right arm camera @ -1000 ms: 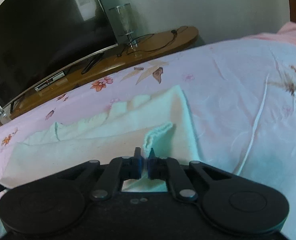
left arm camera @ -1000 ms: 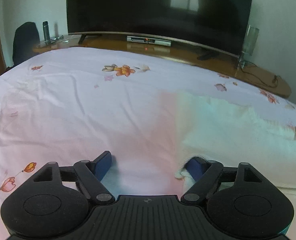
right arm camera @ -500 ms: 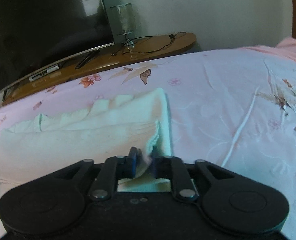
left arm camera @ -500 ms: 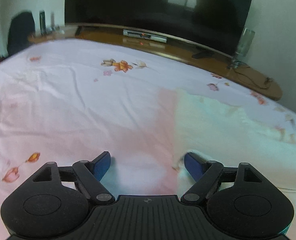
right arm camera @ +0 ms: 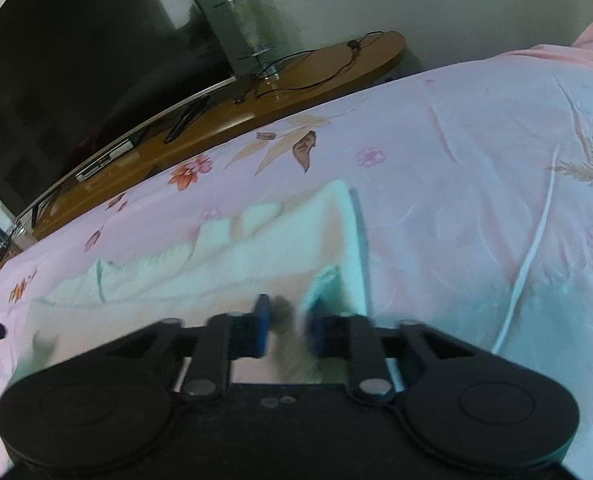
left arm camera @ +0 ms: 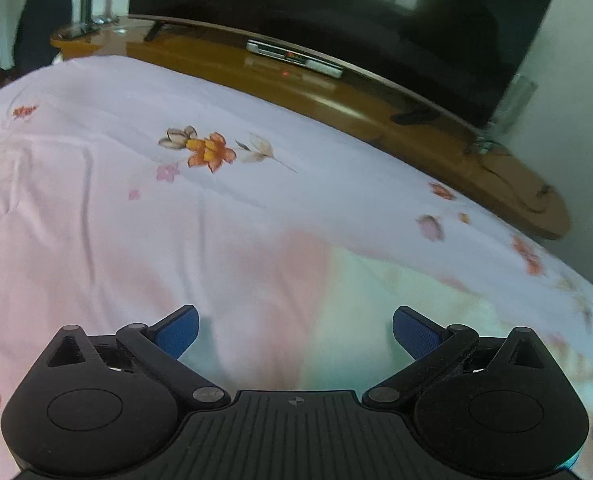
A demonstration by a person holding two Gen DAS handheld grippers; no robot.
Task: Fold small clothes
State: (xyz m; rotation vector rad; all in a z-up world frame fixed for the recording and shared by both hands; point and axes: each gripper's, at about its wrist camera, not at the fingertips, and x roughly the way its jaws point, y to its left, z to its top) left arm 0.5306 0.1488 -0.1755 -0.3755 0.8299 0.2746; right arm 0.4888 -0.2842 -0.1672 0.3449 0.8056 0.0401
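Note:
A pale white-mint garment [left arm camera: 396,288] lies flat on the pink floral bedsheet [left arm camera: 136,220]. My left gripper [left arm camera: 296,328] hovers over its left edge. Its jaws are opening wide, with nothing between the blue pads. In the right wrist view the garment [right arm camera: 256,256] spreads leftward with a scalloped far edge. My right gripper [right arm camera: 288,320] sits at its near right corner, blurred. Its jaws are closing with a small gap left. A raised fold of the cloth lies against the right pad, and the left pad stands clear of it.
A large dark TV [left arm camera: 336,0] stands on a curved wooden stand [left arm camera: 376,104] beyond the bed's far edge. A glass cylinder [right arm camera: 248,28] and cables sit on the stand's right end. Open sheet [right arm camera: 476,200] lies right of the garment.
The left jaws spread wider and the cloth corner by the right pad is gone from them. The right jaws, shut on the fold a second ago, now show a gap.

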